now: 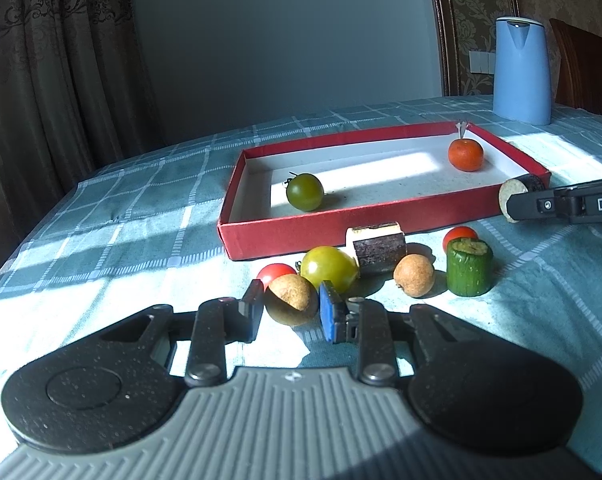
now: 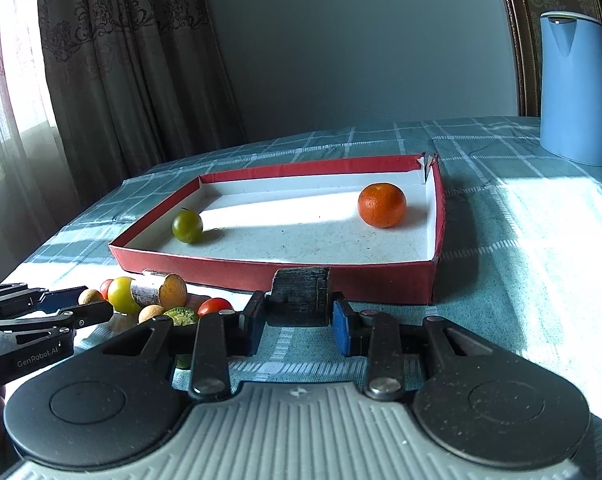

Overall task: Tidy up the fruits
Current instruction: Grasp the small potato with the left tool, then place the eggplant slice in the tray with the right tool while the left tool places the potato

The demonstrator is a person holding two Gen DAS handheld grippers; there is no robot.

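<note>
Left gripper [image 1: 289, 312] pinches a brown longan [image 1: 291, 300] low over the counter [image 1: 101, 248], red tray [image 1: 381, 228] ahead, while the right gripper [image 2: 297, 320] clamps a dark sugarcane piece [image 2: 301, 294] crosswise, nearer that tray [image 2: 381, 284].

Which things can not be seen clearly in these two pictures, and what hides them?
- Red tomato, left wrist view: lower part behind the brown round fruit in the left claw.
- Cucumber piece, right wrist view: mostly behind the right claw.
- Left claw's grip, right wrist view: too small.
</note>
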